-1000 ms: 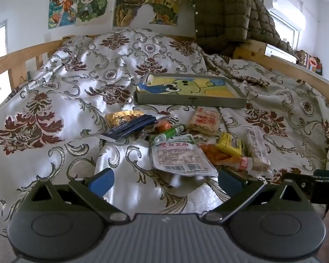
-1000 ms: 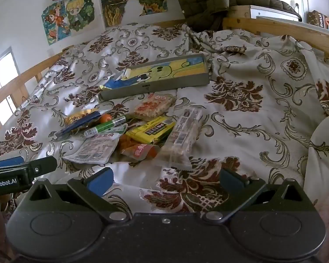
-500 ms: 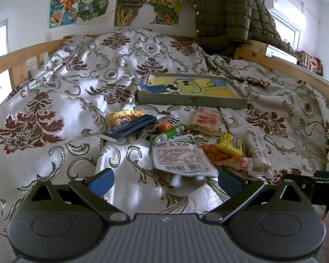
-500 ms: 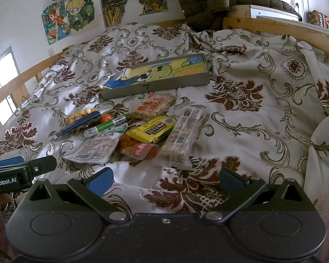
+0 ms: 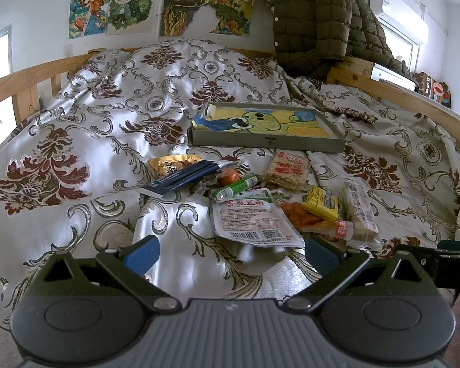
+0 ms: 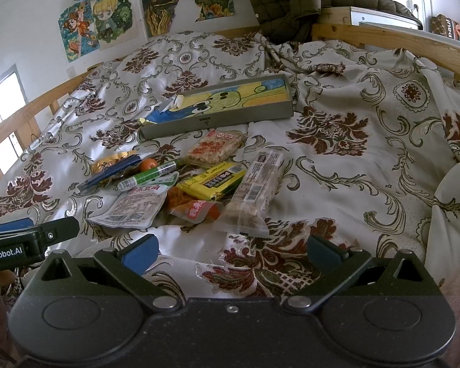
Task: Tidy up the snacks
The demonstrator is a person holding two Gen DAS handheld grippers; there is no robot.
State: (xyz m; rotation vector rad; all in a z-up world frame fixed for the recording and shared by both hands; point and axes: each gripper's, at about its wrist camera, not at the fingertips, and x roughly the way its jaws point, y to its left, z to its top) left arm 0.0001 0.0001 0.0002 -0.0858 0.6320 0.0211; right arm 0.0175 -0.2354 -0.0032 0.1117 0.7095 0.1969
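Several snack packets lie in a heap on the bedspread: a white pouch [image 5: 252,219] [image 6: 135,205], a green tube [image 5: 234,187] [image 6: 150,174], a yellow pack [image 5: 320,202] [image 6: 213,181], a long clear bar [image 5: 359,211] [image 6: 256,188], a rice cracker pack [image 5: 286,170] [image 6: 216,147], an orange-red packet [image 6: 196,208] and a dark blue packet [image 5: 181,178]. Beyond them sits a grey tray [image 5: 268,144] [image 6: 217,119] lined with a cartoon picture. My left gripper [image 5: 230,250] hovers open just before the white pouch. My right gripper [image 6: 231,250] is open, short of the long bar. Both hold nothing.
The bed has wooden rails [image 5: 24,79] on the left and right [image 6: 398,41]. An olive quilted jacket [image 5: 316,21] hangs over the far right corner. Posters [image 5: 125,6] cover the wall. A pale pillow or cloth [image 6: 450,214] lies at the right.
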